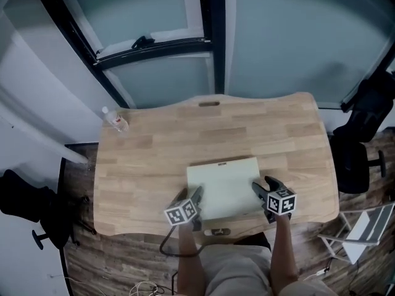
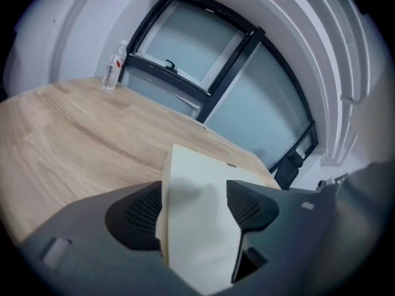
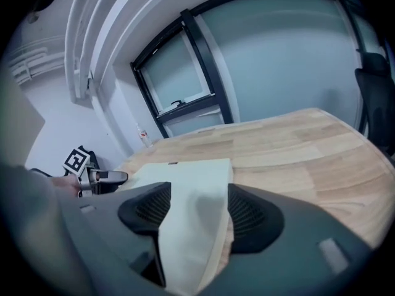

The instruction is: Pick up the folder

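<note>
A pale cream folder (image 1: 225,187) lies flat on the wooden table (image 1: 173,140), near its front edge. My left gripper (image 1: 196,197) is at the folder's near left corner and my right gripper (image 1: 264,185) at its right edge. In the left gripper view the folder (image 2: 197,227) runs between the jaws of the left gripper (image 2: 194,205), which stand apart and do not press it. The right gripper view shows the same: the folder (image 3: 191,214) lies between the spread jaws of the right gripper (image 3: 194,208). The left gripper (image 3: 92,177) shows there beyond the folder's far side.
A clear plastic bottle (image 1: 115,119) stands at the table's far left corner. A black office chair (image 1: 364,134) is off the right end, another dark chair (image 1: 24,208) off the left, and a folding frame (image 1: 364,227) on the floor at right. Windows line the far wall.
</note>
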Demonstrator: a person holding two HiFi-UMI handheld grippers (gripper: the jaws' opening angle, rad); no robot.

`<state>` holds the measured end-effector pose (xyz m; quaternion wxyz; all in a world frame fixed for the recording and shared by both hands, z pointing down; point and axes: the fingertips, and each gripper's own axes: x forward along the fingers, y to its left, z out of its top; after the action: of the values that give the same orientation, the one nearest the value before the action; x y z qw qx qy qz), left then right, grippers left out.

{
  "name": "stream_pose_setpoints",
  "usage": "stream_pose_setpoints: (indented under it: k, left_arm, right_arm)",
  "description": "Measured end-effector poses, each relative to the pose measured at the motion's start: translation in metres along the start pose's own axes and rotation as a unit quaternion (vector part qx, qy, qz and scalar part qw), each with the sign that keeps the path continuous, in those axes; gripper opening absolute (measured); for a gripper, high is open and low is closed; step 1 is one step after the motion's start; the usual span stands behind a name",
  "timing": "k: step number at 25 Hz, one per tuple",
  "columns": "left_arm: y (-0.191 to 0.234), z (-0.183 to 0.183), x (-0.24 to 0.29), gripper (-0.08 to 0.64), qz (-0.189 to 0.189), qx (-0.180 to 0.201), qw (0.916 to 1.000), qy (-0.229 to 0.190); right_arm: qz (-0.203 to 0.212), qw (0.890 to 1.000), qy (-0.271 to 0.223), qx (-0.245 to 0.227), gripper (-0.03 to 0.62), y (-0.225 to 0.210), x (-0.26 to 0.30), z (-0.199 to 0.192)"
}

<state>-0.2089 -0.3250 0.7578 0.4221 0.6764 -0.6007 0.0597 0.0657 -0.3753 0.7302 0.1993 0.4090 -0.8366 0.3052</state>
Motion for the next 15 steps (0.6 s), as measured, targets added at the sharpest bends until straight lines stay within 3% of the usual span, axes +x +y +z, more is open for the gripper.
stream_pose_setpoints:
  k: [5,8,12,15]
  left_arm:
    - [-0.009,-0.022,0.019,0.393,-0.009,0.044,0.9971,0.062]
    - [-0.008,-0.027,0.026,0.402,0.003,0.074,0.9942,0.079]
    - [-0.007,-0.031,0.03,0.416,-0.001,0.062,0.9935,0.095]
    - [-0.006,-0.032,0.032,0.416,-0.006,0.056,0.9928,0.106]
  right_arm:
    - [-0.002,1.0,0.022,0.013,0.365,-0.005,0.012,-0.018]
    - [0.004,0.999,0.04,0.023,0.385,-0.005,0.019,-0.029]
    - [0.01,0.997,0.071,0.035,0.385,-0.004,0.026,-0.047]
    - [0.017,0.994,0.079,0.07,0.385,-0.003,0.031,-0.054]
